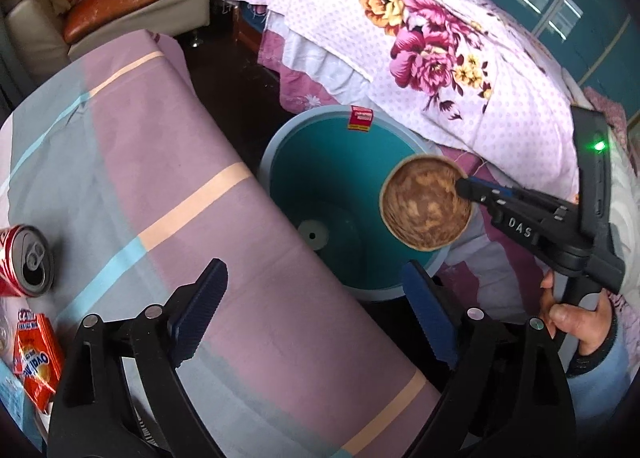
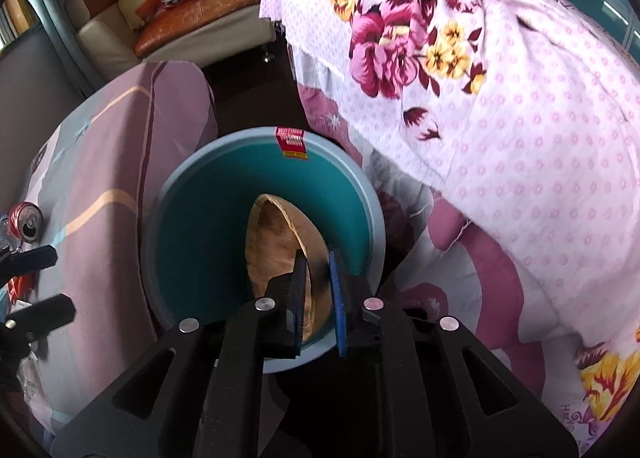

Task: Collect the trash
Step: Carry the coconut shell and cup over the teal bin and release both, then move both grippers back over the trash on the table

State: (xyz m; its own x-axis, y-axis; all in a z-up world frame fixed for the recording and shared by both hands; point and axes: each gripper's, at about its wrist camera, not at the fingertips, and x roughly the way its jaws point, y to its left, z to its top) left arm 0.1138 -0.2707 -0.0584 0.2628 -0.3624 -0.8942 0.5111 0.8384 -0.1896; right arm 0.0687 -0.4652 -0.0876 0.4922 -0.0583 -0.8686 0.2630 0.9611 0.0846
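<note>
Two claws, one per hand, above a surface draped in a pink, grey and blue striped cloth [image 1: 132, 146]. Right claw [image 2: 318, 298] clamped on the rim of a brown, stained paper bowl [image 2: 276, 254], tilted on edge and held over the open mouth of a teal bin [image 1: 320, 178]. Bin standing on the floor just beside the right edge of the surface, with a red sticker [image 1: 361, 119] on its far rim. Bed under a floral quilt [image 1: 440, 58] just beyond the bin. Left claw [image 1: 316, 322] spread wide apart, gripping nothing, hovering over the near right edge of the surface. Opened red drink can [image 1: 26, 260] standing at the left edge of the surface. Orange snack wrapper [image 1: 36, 362] lying near the can, toward the near left corner. Right hand [image 1: 576, 318] on the handle of its claw, at the far right of the left wrist view. Cream sofa [image 2: 160, 26] with an orange cushion in the background.
</note>
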